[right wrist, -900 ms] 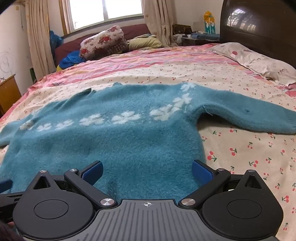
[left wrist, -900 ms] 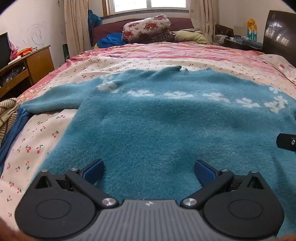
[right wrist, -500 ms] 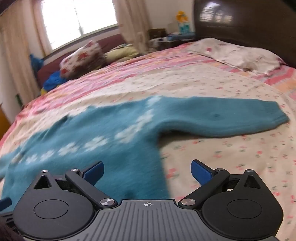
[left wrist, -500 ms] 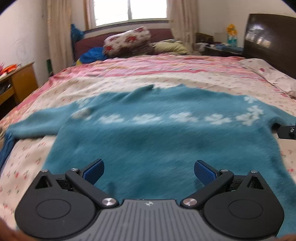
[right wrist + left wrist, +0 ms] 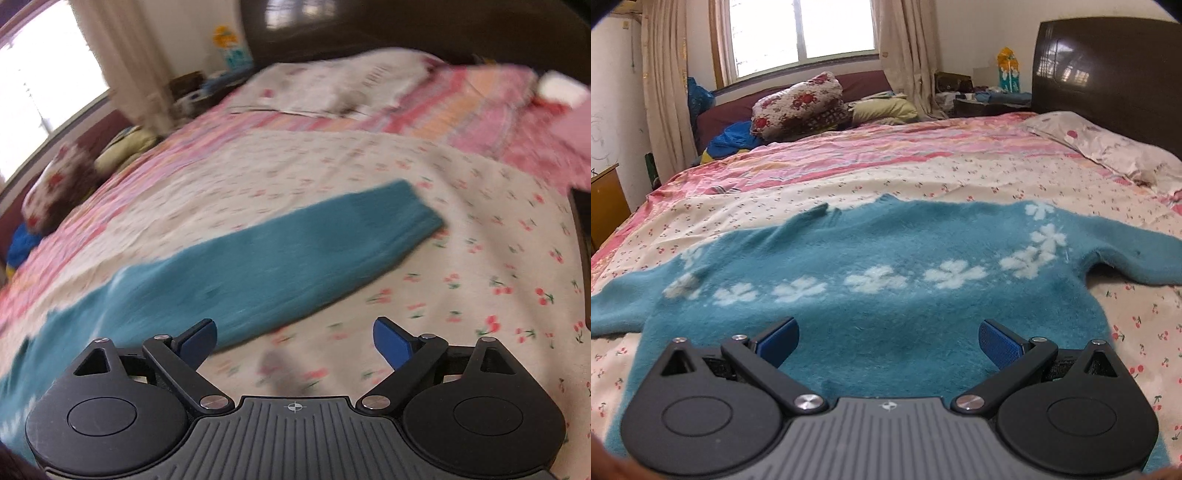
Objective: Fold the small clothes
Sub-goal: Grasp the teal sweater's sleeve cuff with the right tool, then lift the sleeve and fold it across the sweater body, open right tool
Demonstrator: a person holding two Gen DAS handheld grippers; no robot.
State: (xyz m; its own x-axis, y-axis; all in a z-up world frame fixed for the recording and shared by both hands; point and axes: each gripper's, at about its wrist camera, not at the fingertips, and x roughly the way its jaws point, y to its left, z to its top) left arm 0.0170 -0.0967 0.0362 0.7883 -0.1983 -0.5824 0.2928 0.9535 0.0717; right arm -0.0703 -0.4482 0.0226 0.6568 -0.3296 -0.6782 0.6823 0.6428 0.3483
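A teal fuzzy sweater (image 5: 886,314) with a row of white flowers lies spread flat on the bed, both sleeves stretched out sideways. My left gripper (image 5: 888,338) hovers above its lower body, open, with nothing between the blue pads. In the right wrist view the sweater's right sleeve (image 5: 288,258) runs up to its cuff at the right. My right gripper (image 5: 293,339) is open over the sheet just below that sleeve, its left pad near the sleeve's edge. That view is blurred by motion.
The bed sheet (image 5: 960,184) has a cherry print and pink stripes farther back. A pillow (image 5: 1108,147) lies by the dark headboard (image 5: 1108,74) at the right. A rolled floral quilt (image 5: 798,103) sits under the window. A wooden cabinet (image 5: 605,199) stands at the left.
Both views have swung to the right. The left gripper now looks at the sweater's middle and right shoulder. The right gripper left the sweater's body and now faces the right sleeve. Both stay open.
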